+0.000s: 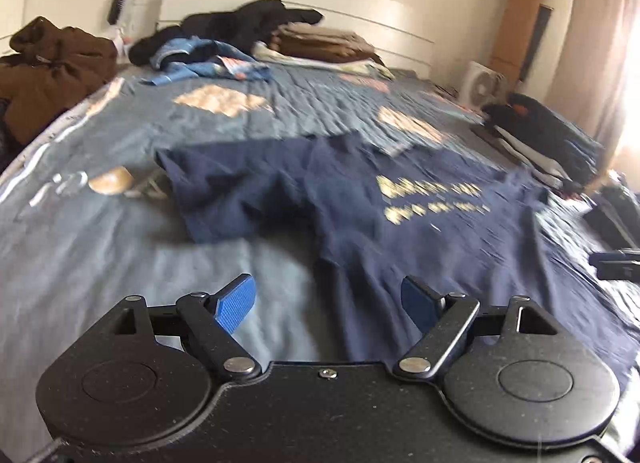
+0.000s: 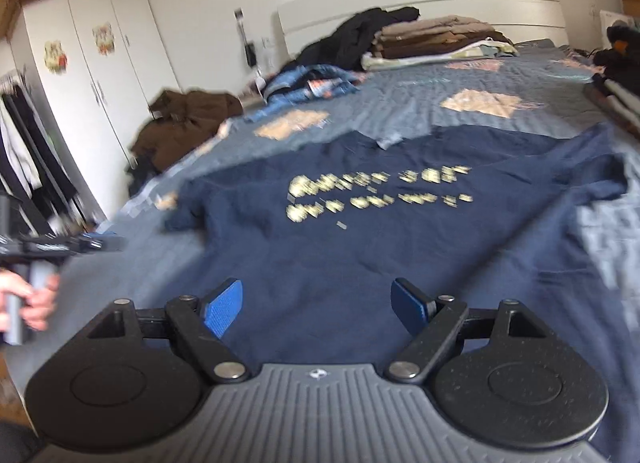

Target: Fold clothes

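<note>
Left gripper point(image 1: 328, 303) and right gripper point(image 2: 318, 305) both stand wide with nothing between the blue pads, hanging over the near hem. The navy shirt point(image 2: 380, 239) lies spread, print up, mid-frame on the bed point(image 2: 420, 103). It seems laid out, not yet folded; next, pinch one side edge. Its long axis runs from the bottom of the frame toward the headboard, collar far.

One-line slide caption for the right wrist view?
Open right tongs hover over a navy T-shirt spread print-up on the blue bedspread.
</note>
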Demonstrator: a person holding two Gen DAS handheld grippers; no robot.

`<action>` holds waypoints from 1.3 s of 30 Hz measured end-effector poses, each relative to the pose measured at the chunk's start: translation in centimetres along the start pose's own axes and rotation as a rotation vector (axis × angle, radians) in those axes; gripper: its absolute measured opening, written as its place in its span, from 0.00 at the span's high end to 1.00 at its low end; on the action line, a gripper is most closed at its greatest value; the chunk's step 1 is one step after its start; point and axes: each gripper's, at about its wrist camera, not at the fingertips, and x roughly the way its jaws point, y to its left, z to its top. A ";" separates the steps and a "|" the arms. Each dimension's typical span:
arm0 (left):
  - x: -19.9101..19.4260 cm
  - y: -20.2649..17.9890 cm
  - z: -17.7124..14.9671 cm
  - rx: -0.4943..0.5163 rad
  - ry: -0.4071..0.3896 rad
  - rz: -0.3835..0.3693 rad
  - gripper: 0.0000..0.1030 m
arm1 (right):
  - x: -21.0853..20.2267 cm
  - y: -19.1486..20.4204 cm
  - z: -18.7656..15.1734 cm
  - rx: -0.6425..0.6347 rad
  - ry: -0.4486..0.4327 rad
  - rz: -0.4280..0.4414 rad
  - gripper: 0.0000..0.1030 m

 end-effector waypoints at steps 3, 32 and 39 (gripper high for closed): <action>-2.9 -0.5 0.1 0.010 0.013 0.040 0.23 | -3.1 -3.9 -0.3 -0.045 0.085 -0.042 0.21; 13.7 -12.5 10.5 0.315 0.049 0.190 0.20 | -1.7 -15.7 3.3 0.185 -0.153 0.046 0.21; 25.9 -11.4 15.4 0.376 0.048 0.207 0.20 | 2.0 -16.0 6.6 0.010 -0.154 0.052 0.21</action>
